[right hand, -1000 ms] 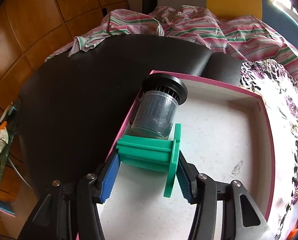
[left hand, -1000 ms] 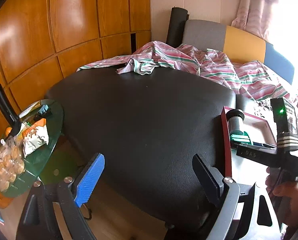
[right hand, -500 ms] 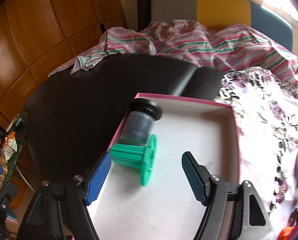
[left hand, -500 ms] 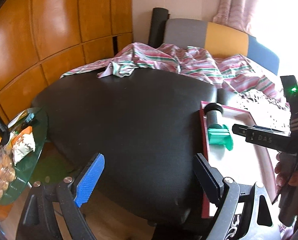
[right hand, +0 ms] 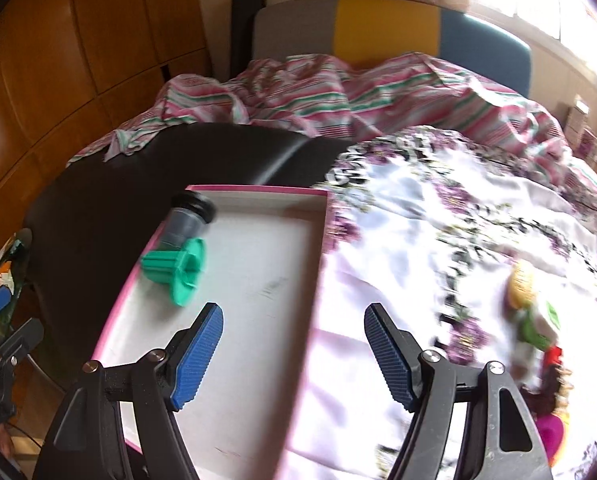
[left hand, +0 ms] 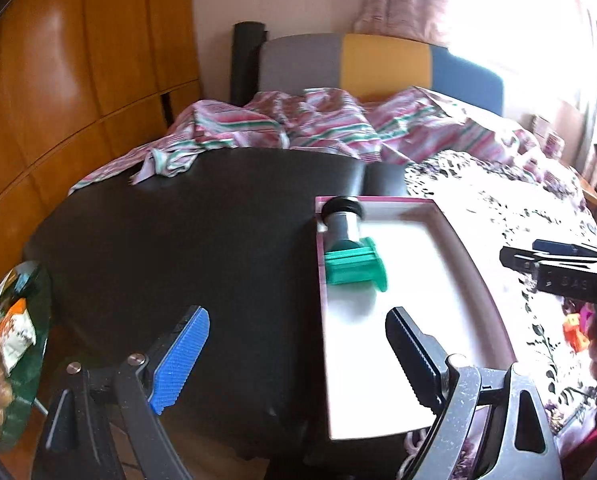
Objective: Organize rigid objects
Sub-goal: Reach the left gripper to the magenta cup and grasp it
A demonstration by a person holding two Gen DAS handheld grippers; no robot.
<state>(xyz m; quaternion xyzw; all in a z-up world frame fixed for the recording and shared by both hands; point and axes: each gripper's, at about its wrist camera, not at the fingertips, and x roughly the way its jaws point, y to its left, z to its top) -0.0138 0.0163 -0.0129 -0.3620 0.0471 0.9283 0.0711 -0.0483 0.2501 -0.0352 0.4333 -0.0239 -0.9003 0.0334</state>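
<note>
Two tongs, left [left hand: 294,360] and right [right hand: 294,354], gape empty; right's jaws have just opened. Ahead in the tray [right hand: 258,194]: green spool [right hand: 176,274] touching grey canister [right hand: 186,220].

Striped bedding [right hand: 338,96], floral cloth [right hand: 438,216], wooden wardrobe [left hand: 78,92]

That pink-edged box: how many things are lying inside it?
2: a green spool and a clear jar with a black lid just behind it, both by the box's left wall.

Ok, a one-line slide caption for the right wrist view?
Open right gripper above pink-rimmed tray holding green spool and black-capped jar.
</note>
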